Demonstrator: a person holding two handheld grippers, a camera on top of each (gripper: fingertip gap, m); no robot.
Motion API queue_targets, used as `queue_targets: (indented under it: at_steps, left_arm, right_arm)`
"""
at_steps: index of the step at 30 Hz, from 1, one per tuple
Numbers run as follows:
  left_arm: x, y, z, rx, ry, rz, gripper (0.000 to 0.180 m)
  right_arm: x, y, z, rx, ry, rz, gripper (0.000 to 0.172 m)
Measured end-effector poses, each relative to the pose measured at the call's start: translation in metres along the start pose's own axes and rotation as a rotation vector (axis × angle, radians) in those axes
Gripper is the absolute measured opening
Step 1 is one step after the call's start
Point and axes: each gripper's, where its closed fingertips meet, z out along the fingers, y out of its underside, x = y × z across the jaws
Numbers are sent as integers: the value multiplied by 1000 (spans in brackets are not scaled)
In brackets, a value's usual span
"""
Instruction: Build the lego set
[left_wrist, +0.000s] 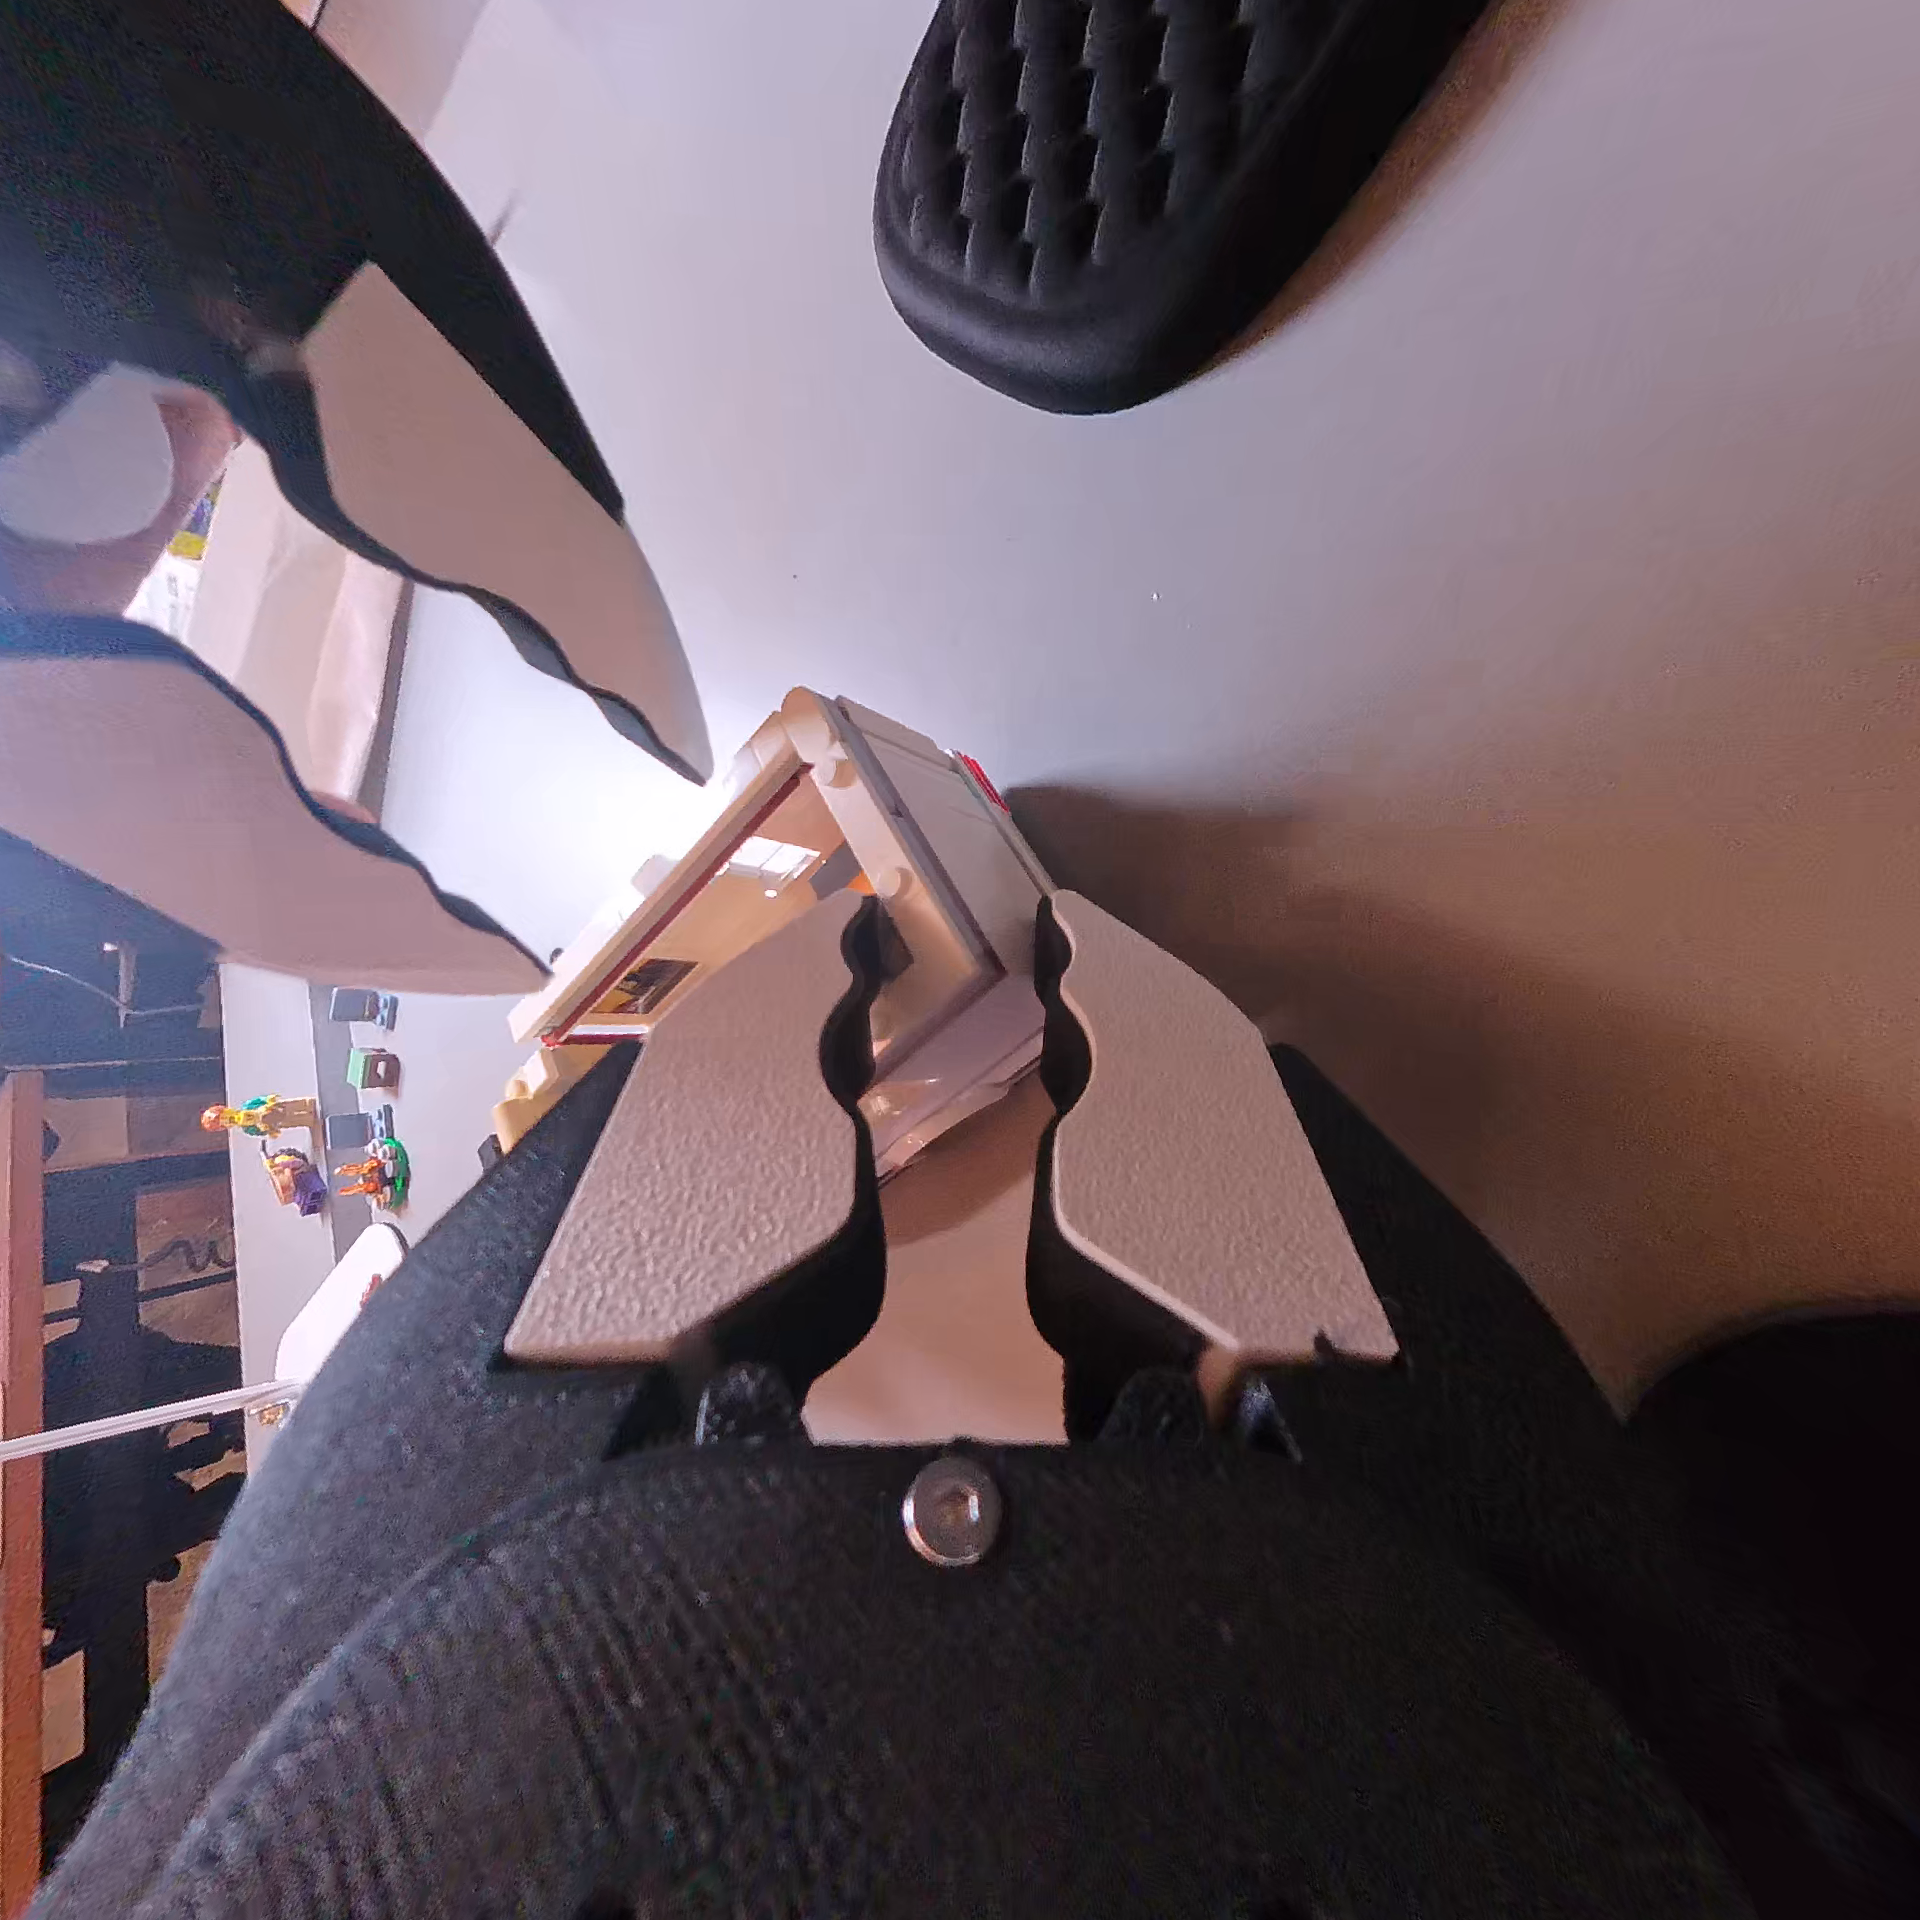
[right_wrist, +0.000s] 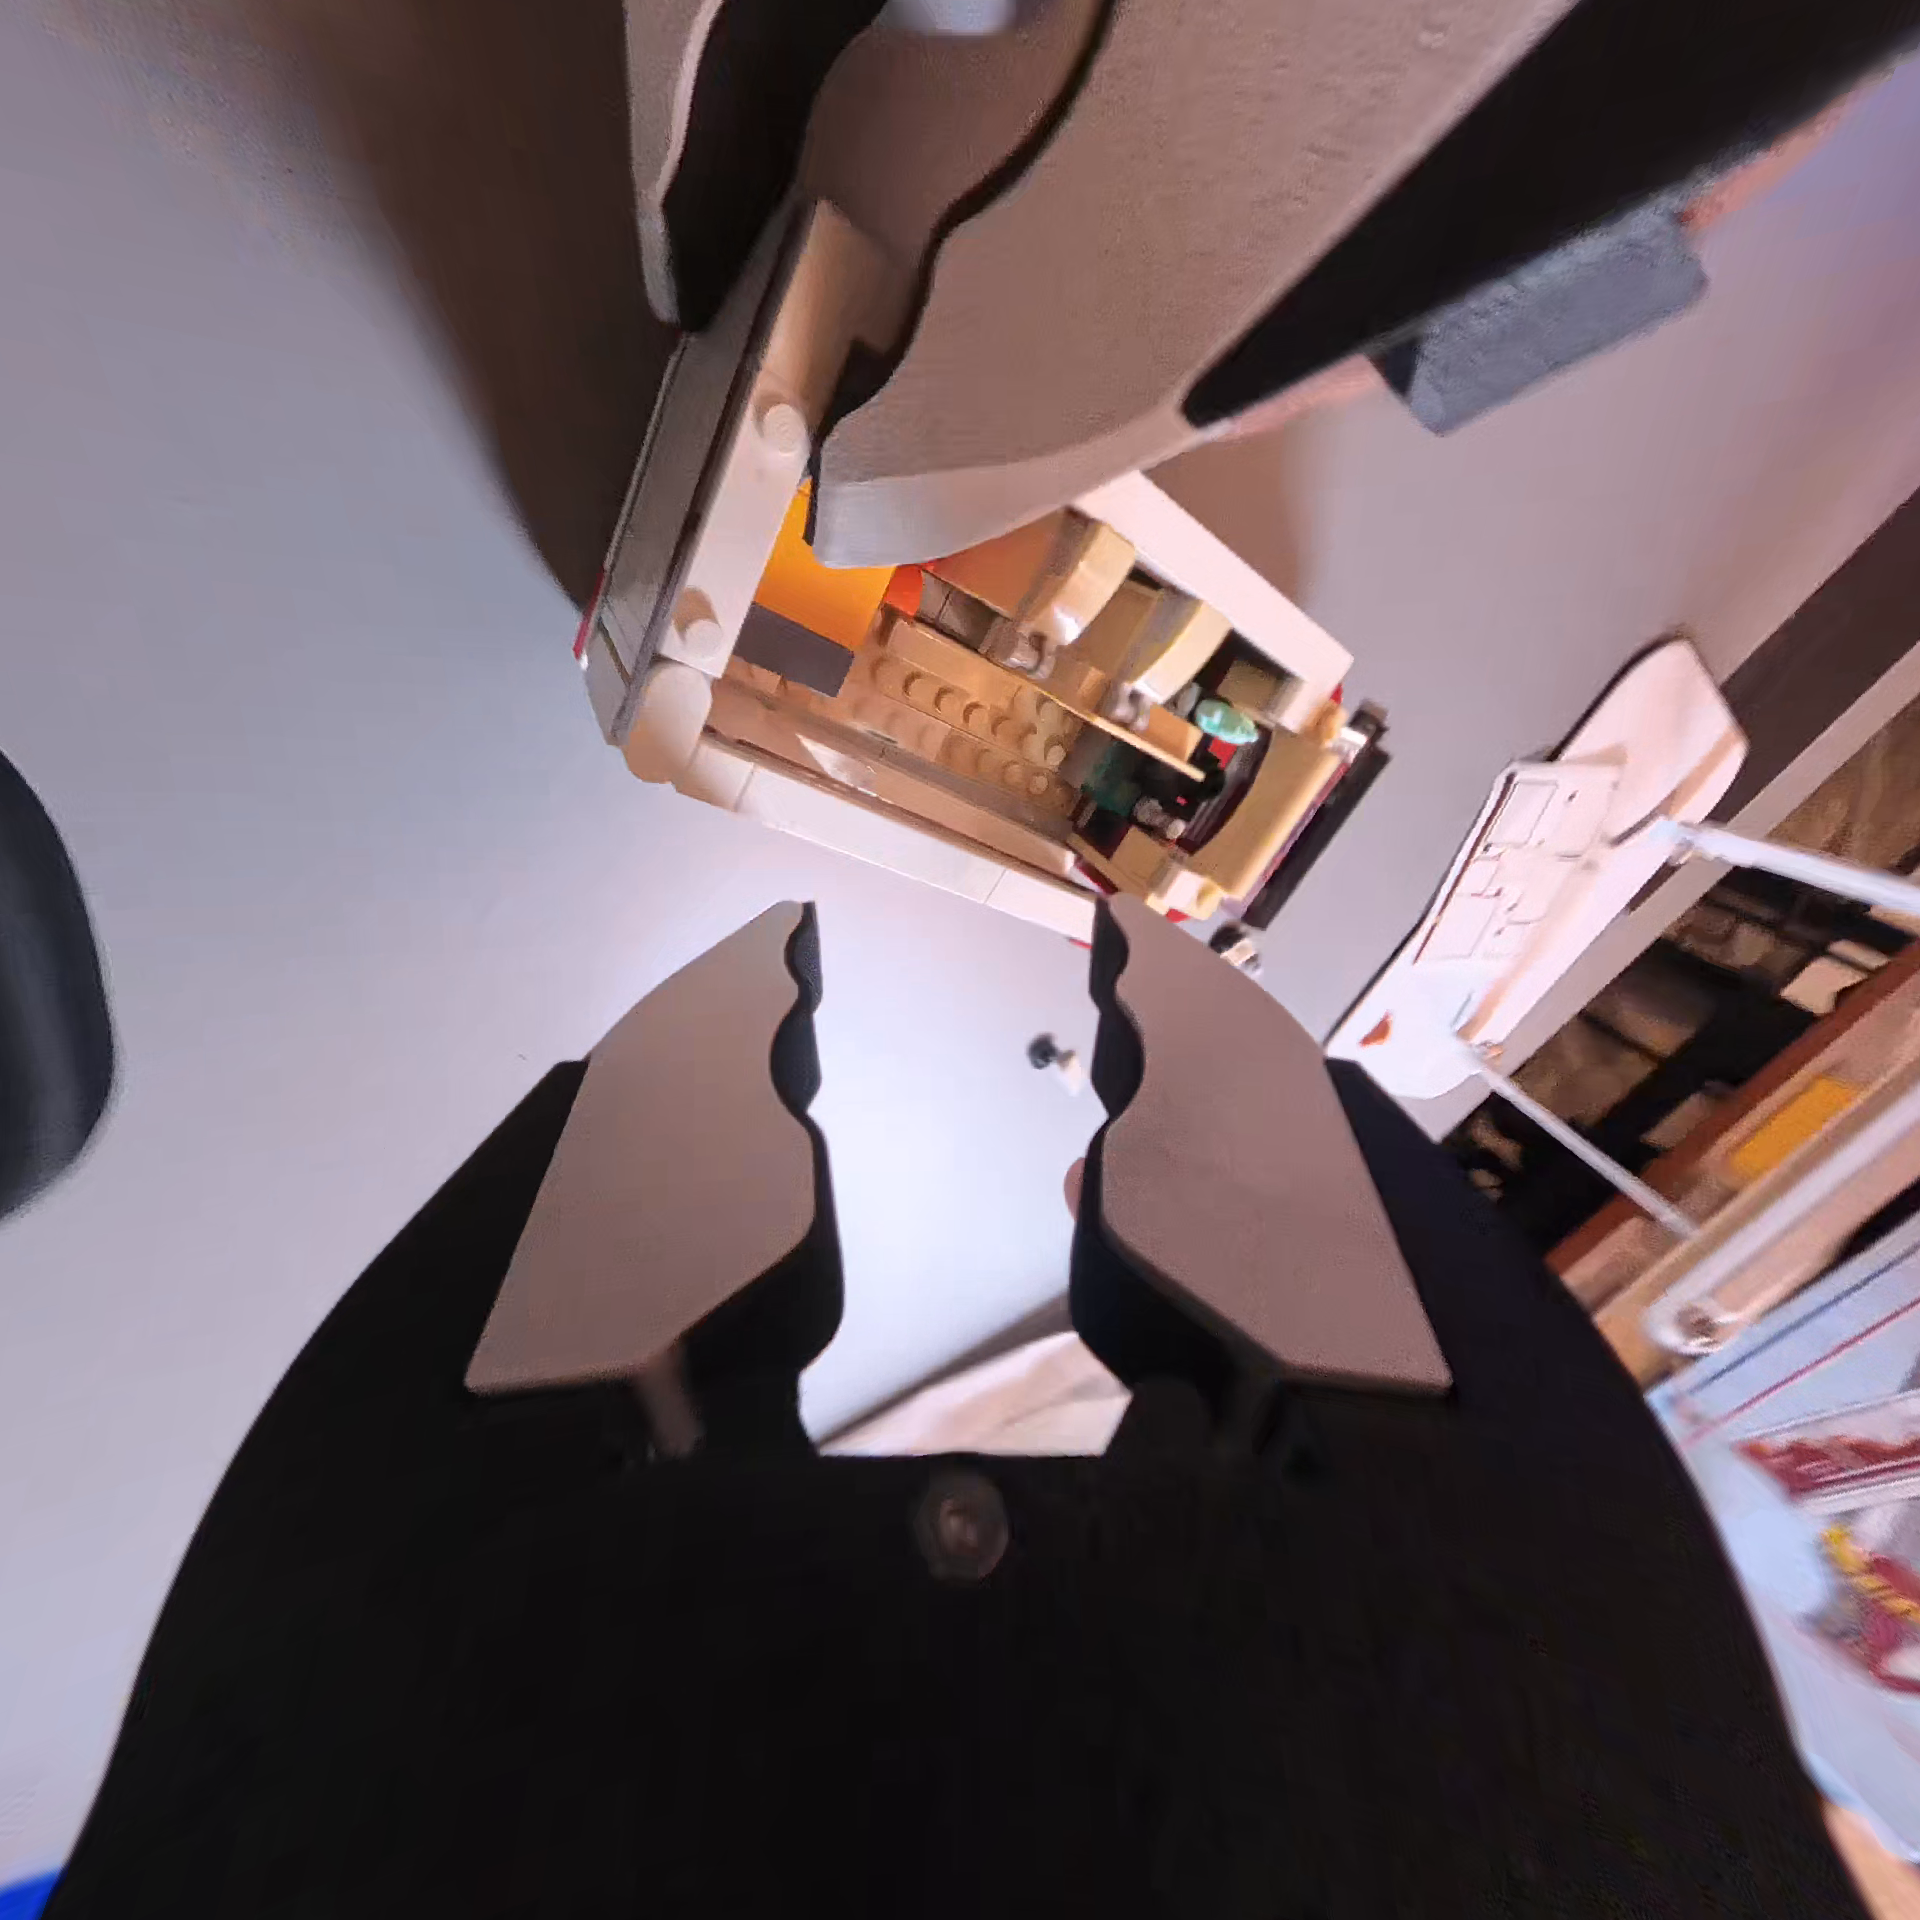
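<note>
The left gripper (left_wrist: 956, 925) pinches one end of the white and tan toy-brick model (right_wrist: 935, 727) above the white bench (left_wrist: 1247, 571). The right gripper (right_wrist: 951, 935) hangs just beside it, fingers apart and empty. A steady, firm pinch seems best.

A pale, smooth table (left_wrist: 1351, 623) fills most of both views, washed bright by a glare patch near the centre of the left wrist view and falling into warm brown shadow toward the right. At the lower left of that view, past the table's edge, lies a dark patterned floor (left_wrist: 114, 1299) beside a reddish wooden upright (left_wrist: 21, 1455). At the right edge of the right wrist view, wooden shelving (right_wrist: 1714, 1122) shows dimly.
</note>
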Motion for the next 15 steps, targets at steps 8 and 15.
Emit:
queue_targets:
  at_steps: [8, 15]
  left_arm:
    - [-1, -1, 1, -12, -2, -48, 29]
    - [-2, -2, 3, -17, -4, -72, 28]
  right_arm:
    - [-5, 4, 10, -27, -81, -14, 36]
    - [-41, 30, -7, -42, -147, 239, 32]
